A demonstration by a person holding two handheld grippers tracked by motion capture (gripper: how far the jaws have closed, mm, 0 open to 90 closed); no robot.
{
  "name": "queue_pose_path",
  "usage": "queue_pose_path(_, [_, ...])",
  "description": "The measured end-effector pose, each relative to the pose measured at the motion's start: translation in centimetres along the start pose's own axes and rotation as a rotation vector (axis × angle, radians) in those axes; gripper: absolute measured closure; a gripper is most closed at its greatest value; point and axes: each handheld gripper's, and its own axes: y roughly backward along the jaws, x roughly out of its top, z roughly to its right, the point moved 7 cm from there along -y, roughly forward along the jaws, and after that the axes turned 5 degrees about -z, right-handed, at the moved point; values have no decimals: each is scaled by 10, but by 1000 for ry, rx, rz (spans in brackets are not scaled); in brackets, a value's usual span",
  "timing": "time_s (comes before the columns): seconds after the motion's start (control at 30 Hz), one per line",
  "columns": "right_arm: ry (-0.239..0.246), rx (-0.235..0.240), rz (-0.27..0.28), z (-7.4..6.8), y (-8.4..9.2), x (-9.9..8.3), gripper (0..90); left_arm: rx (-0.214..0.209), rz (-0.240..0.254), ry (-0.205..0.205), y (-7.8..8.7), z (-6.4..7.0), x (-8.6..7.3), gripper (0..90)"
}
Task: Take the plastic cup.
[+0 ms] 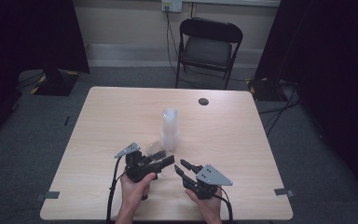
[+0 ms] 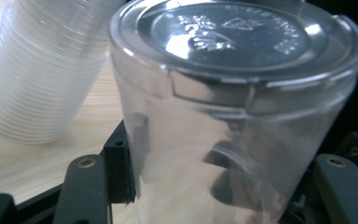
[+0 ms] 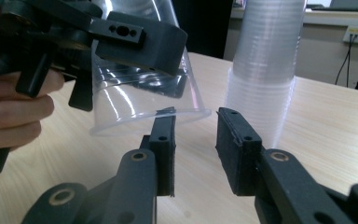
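Left gripper [image 1: 167, 161] clamps a clear ribbed plastic cup [image 3: 140, 88]; right gripper [image 3: 196, 140] jaws apart, near the cup stack [image 1: 169, 128].

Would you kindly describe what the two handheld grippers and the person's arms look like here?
Both the left claw and the right claw are black with flat padded jaws held by brass-coloured screws, each topped by a grey three-cornered plate dotted with small holes. A black cable trails from each. The forearms are bare, with no sleeves visible.

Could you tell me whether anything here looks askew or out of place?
Only the single clear cup: the left gripper holds it upside down and tilted, off the table. The cup stack stands upright.
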Motion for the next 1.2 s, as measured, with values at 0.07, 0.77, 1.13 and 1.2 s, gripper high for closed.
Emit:
queue_pose_path(0.07, [5, 6, 19, 0, 0, 2, 674, -18, 0, 10, 0, 2, 0, 402])
queue_pose_path(0.77, [60, 6, 104, 1, -11, 15, 667, -91, -14, 33, -5, 22, 0, 410])
queue_pose_path(1.13, [69, -8, 183, 1, -13, 23, 656, -105, -7, 50, -3, 27, 6, 411])
queue_pose_path(1.2, [72, -2, 205, 1, -12, 27, 658, -126, -13, 76, -3, 26, 7, 409])
